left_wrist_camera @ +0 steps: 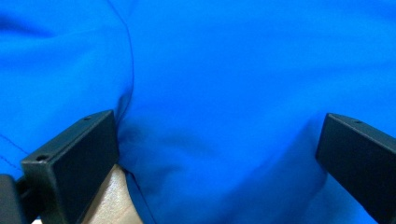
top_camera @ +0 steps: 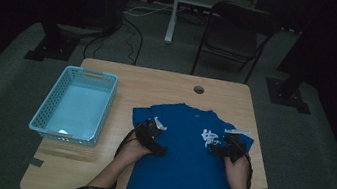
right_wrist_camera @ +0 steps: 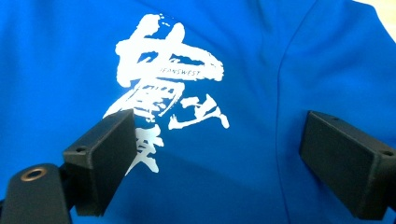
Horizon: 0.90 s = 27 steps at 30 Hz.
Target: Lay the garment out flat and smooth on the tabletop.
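Blue T-shirt (top_camera: 185, 173) lies flat on the worktop (top_camera: 158, 83), near edge. Left tool (left_wrist_camera: 217, 154) and right tool (right_wrist_camera: 217, 158) hover released, gripping nothing. Empty blue basket (top_camera: 53, 107) sits left, well apart.

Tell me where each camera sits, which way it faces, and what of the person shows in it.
High view: fixed above the person's side, looking forward and down on the table, basket and blue T-shirt; forearms, hands, left gripper and right gripper show.
Left gripper view: rides the left gripper, looking between open jaws at plain fabric.
Right gripper view: rides the right gripper, open jaws facing the white print.
All share the T-shirt.
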Available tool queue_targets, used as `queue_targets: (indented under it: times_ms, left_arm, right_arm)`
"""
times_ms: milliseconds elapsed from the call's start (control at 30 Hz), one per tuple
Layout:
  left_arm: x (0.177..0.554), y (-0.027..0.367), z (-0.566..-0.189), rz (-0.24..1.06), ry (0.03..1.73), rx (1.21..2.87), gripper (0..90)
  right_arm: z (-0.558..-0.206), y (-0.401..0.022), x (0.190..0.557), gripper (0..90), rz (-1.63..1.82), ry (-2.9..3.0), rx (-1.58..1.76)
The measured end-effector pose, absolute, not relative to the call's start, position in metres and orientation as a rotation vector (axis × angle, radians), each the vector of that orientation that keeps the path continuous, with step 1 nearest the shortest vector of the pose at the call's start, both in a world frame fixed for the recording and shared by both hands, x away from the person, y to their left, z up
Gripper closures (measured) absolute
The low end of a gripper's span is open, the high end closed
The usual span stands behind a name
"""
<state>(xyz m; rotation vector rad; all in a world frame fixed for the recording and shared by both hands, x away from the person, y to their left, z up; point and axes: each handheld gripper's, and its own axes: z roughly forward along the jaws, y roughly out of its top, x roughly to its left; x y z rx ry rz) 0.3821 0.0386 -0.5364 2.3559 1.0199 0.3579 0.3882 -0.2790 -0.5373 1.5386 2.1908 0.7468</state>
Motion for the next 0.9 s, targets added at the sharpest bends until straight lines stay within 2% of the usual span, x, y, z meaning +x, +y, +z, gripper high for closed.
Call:
queue_targets:
  times_ms: [467,733,900]
  left_arm:
    - [0.400,0.043,-0.537,0.367,1.052,2.325,0.0]
    - [0.438,0.046,-0.536,0.386,1.131,2.314,0.0]
    - [0.454,0.046,-0.535,0.391,1.161,2.310,0.0]
  right_arm:
    - [-0.533,-0.278,0.453,10.6,0.686,2.219,1.587]
    - [-0.530,-0.267,0.485,10.7,0.641,2.209,1.638]
    - [-0.532,-0.267,0.489,10.6,0.671,2.187,1.631]
